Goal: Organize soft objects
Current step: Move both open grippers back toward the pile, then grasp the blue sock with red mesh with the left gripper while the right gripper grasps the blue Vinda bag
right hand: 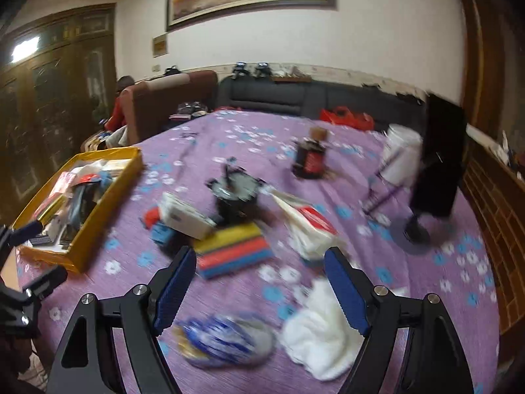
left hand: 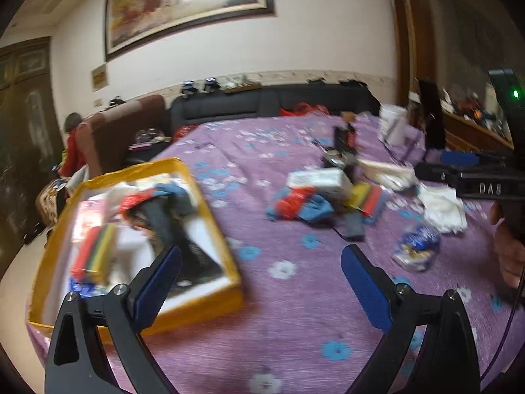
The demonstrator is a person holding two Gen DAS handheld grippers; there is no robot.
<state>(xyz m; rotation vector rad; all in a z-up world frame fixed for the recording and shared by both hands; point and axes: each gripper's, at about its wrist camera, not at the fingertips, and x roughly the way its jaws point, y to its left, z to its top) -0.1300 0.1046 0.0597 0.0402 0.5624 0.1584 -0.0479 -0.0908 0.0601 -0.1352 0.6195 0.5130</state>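
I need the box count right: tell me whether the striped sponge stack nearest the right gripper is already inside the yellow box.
No: the striped sponge stack lies on the purple tablecloth, well apart from the yellow box.

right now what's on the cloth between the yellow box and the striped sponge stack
In the right wrist view, a white carton lying over a red and blue cloth sits between the yellow box and the striped sponge stack.

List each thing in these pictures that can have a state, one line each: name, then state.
Left gripper: open, empty.
Right gripper: open, empty.
Yellow box: lidless, partly filled.
White cloth: crumpled on the purple cloth.
Striped sponge stack: lying flat.
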